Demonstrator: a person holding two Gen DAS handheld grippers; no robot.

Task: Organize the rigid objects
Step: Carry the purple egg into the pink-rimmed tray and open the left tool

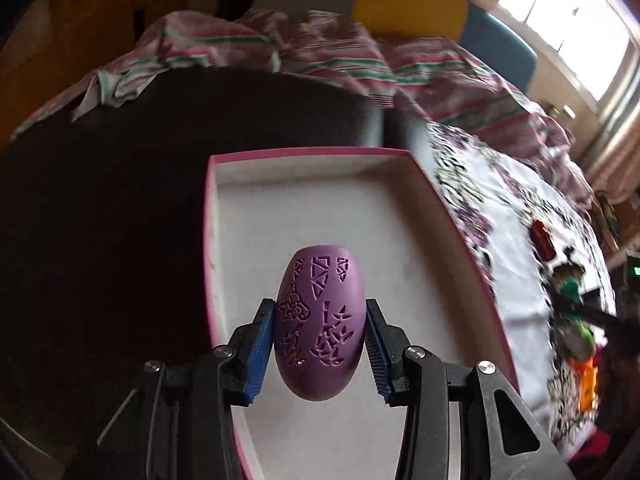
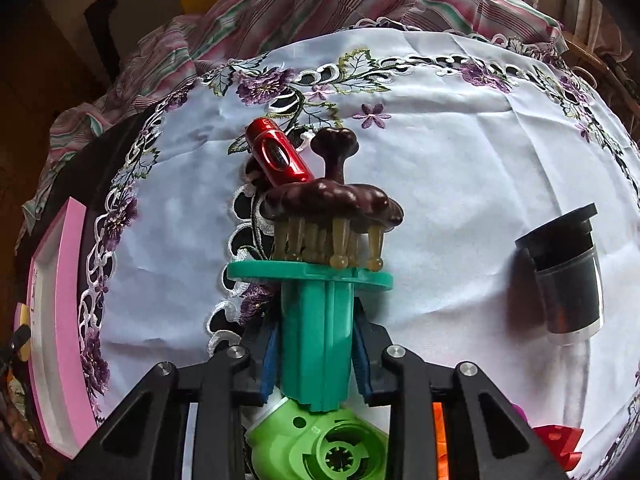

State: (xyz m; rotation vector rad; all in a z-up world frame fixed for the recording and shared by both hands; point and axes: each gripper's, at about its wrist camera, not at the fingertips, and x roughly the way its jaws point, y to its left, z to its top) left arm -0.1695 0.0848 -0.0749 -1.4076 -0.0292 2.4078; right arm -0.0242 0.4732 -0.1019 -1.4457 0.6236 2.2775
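My left gripper (image 1: pixel 319 344) is shut on a purple egg-shaped object with cut-out patterns (image 1: pixel 319 324) and holds it above the open pink-rimmed white box (image 1: pixel 308 153). My right gripper (image 2: pixel 316 354) is shut on the stem of a teal T-shaped plastic part (image 2: pixel 316 320), held over the white embroidered tablecloth (image 2: pixel 440 168). Just beyond it lie a brown massager with pale prongs (image 2: pixel 332 200) and a red cylindrical device (image 2: pixel 278 156). A light green plastic piece (image 2: pixel 320 448) lies under the right gripper. The box also shows in the right wrist view (image 2: pixel 68 312), at the far left.
A black-capped jar (image 2: pixel 564 272) lies on its side at the right. Orange (image 2: pixel 438 432) and red (image 2: pixel 560 440) pieces lie near the right gripper's base. A striped crumpled cloth (image 2: pixel 320 4) lies beyond the tablecloth. A dark surface (image 1: pixel 120 200) lies left of the box.
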